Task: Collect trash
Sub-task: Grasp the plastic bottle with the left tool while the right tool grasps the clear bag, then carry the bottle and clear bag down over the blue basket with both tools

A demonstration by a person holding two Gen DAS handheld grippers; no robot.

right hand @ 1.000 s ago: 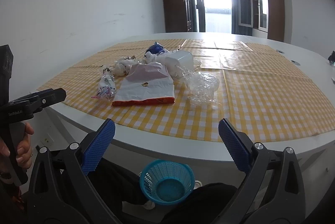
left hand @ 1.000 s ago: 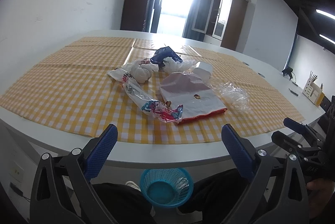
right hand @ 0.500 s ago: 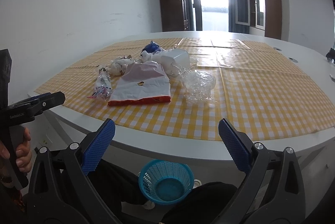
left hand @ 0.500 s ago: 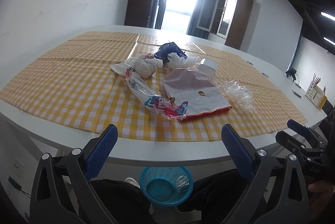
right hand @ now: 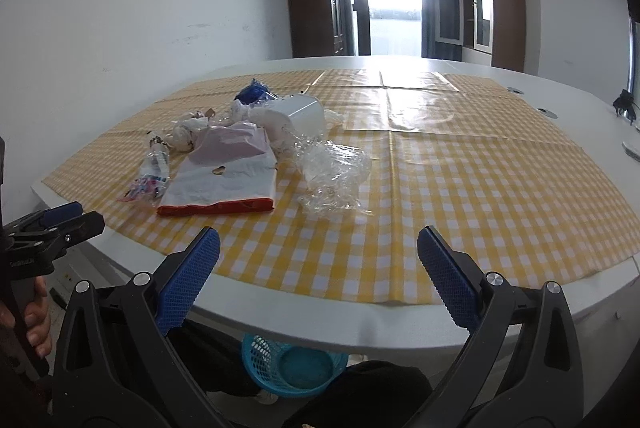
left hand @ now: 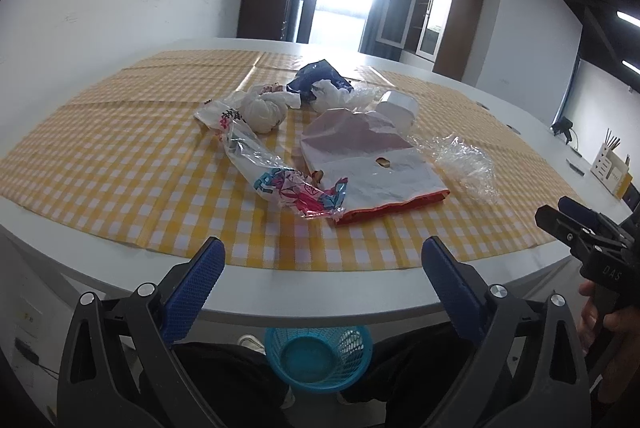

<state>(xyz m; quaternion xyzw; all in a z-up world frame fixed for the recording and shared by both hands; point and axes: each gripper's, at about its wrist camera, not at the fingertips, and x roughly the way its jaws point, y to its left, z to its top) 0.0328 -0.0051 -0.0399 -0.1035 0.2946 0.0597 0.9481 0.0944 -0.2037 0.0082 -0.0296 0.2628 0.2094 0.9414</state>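
Left wrist view: the left hand-held gripper was held with its jaws spread wide and nothing between them, at the near edge of the desk. On the yellow checked cloth lay the trash: a printed wrapper, a white and red bag touching it, crumpled clear film just beside the bag, a knotted white bag, a blue wrapper and a white cup on its side. A blue basket stood on the floor below the desk edge.

Right wrist view: the right hand-held gripper was likewise wide apart and empty, over the near edge of the cloth. The clear film lay nearest it, the white and red bag to the left, the basket underneath.
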